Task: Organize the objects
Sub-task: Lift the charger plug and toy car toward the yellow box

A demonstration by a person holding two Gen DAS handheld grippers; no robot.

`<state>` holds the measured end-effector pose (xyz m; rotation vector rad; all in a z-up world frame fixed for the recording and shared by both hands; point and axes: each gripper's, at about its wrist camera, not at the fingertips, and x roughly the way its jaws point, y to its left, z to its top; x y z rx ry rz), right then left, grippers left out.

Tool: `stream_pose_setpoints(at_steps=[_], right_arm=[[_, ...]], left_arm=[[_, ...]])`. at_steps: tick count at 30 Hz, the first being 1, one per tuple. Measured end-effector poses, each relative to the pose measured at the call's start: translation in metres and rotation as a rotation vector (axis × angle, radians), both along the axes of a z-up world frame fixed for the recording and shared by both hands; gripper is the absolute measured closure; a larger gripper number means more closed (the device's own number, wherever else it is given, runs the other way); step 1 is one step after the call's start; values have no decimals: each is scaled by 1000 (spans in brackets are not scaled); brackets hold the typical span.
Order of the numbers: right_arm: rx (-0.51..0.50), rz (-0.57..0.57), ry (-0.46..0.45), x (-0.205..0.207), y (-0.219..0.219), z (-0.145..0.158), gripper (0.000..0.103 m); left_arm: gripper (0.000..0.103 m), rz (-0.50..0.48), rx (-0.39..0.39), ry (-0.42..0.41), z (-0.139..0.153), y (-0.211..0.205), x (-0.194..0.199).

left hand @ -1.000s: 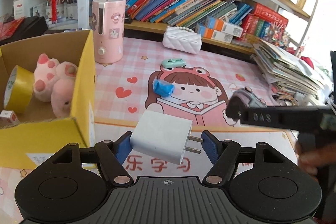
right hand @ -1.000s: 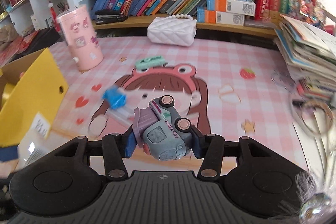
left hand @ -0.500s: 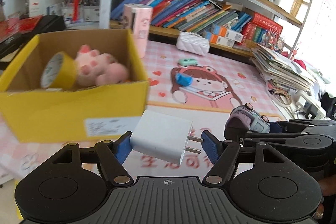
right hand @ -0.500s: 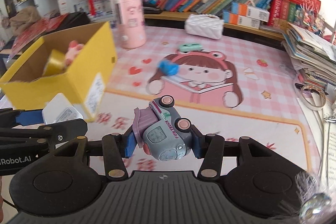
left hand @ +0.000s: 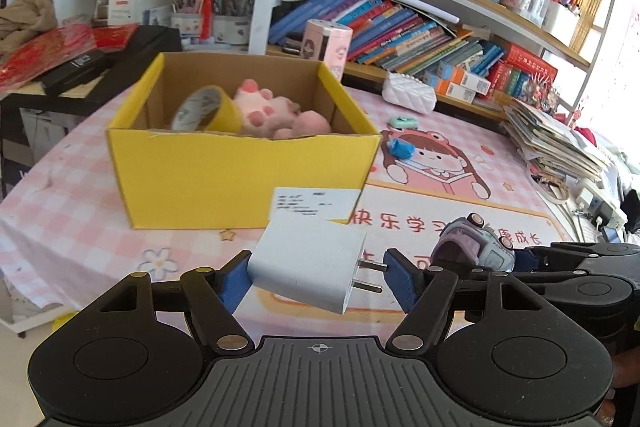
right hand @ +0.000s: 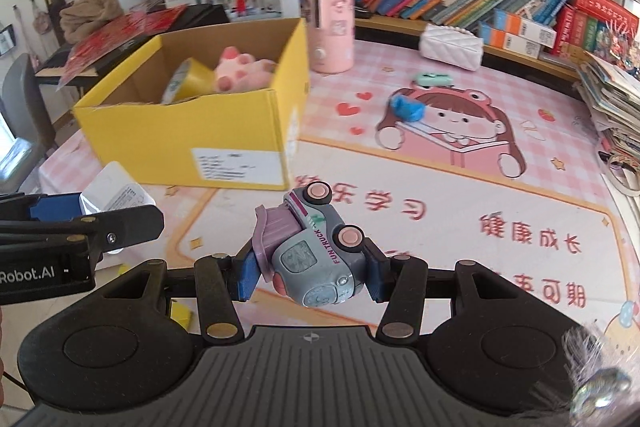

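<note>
Table [left hand: 72, 187] w/ pink mat: biggest thing here, shelves of books behind it. On it the yellow box [left hand: 244, 179], open top, already holding a tape roll [left hand: 206, 109] & a pink plush [left hand: 276, 111].

Left gripper [left hand: 316, 277] is clamped on a white charger [left hand: 310, 259], held off the table. Charger lies crosswise between the fingers, prongs pointing at the right-hand pad, long axis roughly along the closing line, a bit tilted.

Right gripper [right hand: 310, 267] is closed round a toy truck [right hand: 312, 247], tipped on its side, wheels facing up & right, nose toward the camera. Also off the table.

Key relation: box sits ahead of both grippers. In the left wrist view it's nearly dead ahead, just beyond the charger, near wall facing the gripper. In the right wrist view it lies ahead & to the left, w/ the left gripper [right hand: 86, 211] between it and that side. So the left one looks nearer: prob. it goes first, up over the near wall, then release. Truck after that.

Still loose on the mat, well beyond the box: blue item [right hand: 406, 107], small green item [right hand: 434, 79].
</note>
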<state>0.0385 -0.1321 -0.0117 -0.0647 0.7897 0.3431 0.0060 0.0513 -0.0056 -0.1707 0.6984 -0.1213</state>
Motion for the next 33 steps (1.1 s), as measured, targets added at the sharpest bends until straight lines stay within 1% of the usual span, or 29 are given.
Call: stream_pose_setpoints(at_steps=[12,19,26,33], right_arm=[[20,24,-7,-28,34,0,55],[21,31,-28,-35,50,4,55],[28,18,-70,-30,57,18,55],[38,22,-100,-15,60,34,55]], left_arm=[[33,22,15,-23,3,33,-30],[33,31,22,-46,8,47,-37],[33,38,30,-98,23,57,-35],[33,40,22,-131,35,59,-17]])
